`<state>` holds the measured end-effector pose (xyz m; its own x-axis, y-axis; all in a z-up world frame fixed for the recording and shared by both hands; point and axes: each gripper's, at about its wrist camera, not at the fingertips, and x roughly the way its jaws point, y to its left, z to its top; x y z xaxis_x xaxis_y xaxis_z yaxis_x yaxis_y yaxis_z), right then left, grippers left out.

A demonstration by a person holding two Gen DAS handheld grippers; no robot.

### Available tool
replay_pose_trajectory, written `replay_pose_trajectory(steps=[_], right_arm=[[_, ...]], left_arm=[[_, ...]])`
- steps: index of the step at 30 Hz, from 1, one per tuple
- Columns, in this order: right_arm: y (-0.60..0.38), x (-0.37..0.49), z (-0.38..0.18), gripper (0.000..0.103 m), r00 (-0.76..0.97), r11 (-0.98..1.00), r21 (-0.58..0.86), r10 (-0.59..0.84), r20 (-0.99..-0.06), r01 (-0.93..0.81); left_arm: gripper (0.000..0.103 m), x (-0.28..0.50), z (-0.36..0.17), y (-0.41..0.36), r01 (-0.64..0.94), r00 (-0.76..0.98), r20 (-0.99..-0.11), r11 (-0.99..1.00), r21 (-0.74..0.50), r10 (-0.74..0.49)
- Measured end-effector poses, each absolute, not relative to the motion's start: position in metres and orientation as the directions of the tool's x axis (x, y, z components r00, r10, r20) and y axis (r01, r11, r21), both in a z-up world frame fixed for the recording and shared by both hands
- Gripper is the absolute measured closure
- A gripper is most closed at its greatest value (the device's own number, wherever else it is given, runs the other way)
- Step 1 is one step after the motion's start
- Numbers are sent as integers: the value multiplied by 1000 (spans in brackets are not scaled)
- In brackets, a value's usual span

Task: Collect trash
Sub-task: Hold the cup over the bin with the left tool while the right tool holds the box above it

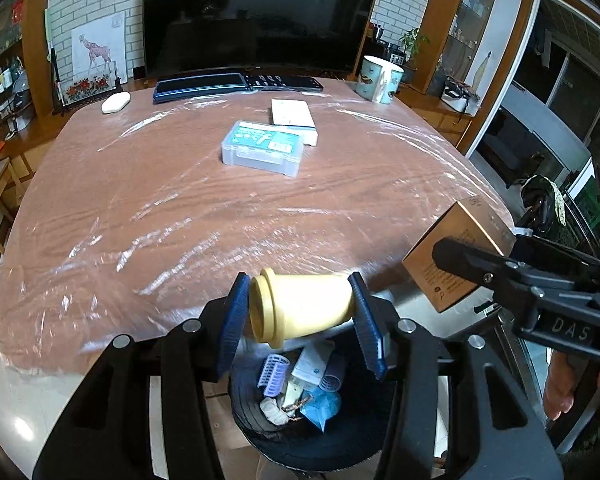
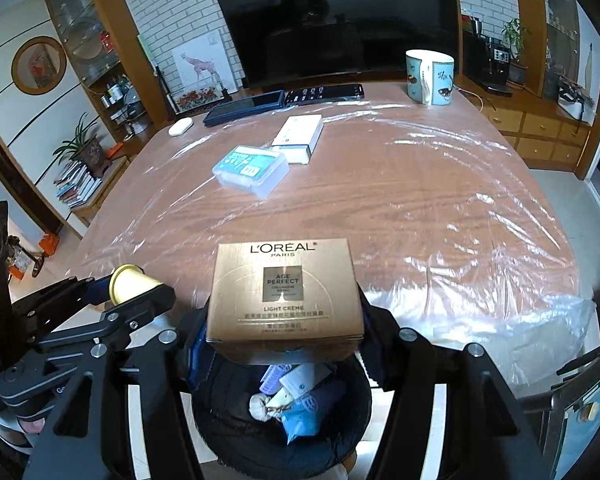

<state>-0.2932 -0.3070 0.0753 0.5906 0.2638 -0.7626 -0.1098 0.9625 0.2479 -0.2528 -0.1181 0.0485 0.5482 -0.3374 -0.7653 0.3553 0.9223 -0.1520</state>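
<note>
My left gripper (image 1: 298,310) is shut on a yellow paper cup (image 1: 300,308) that lies sideways between the blue pads, lid to the left. It hangs just above a black trash bin (image 1: 256,420) holding hair rollers, wrappers and blue scraps. My right gripper (image 2: 284,320) is shut on a gold cream box (image 2: 286,296), held over the same bin (image 2: 228,408). In the left wrist view the box (image 1: 456,256) and right gripper (image 1: 500,276) show at the right edge. In the right wrist view the cup (image 2: 130,282) and left gripper (image 2: 112,300) show at the left.
A film-covered wooden table (image 1: 180,208) carries a clear plastic case (image 1: 262,148), a white box (image 1: 292,114), a mug (image 1: 380,78), a dark keyboard (image 1: 200,88), a remote (image 1: 284,82) and a white mouse (image 1: 116,102). A monitor (image 1: 260,16) stands behind. Loose plastic (image 2: 540,336) lies near right.
</note>
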Motion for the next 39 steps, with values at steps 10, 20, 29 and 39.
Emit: replay_pose_trajectory(steps=[10,20,29,39], right_arm=[[-316,-326,65,44,544,956,247,294,-786,-160],[-313,-341,45,44,492,954,239,299,-817,-183],[-306,-344,31,44,467,955,223,290,-835,-194],[-299,-341,19,44,453,957,204,279,-847,-207]], left_arm=[[52,-283,47,-132,344,550,-777,931,-124,-306],[52,-295,30,-133,324,524,-807,940,-108,-273],[52,-298,13,-128,326,498,-829,941,-91,-253],[52,-291,2,-121,331,485,-844,941,-66,-230]])
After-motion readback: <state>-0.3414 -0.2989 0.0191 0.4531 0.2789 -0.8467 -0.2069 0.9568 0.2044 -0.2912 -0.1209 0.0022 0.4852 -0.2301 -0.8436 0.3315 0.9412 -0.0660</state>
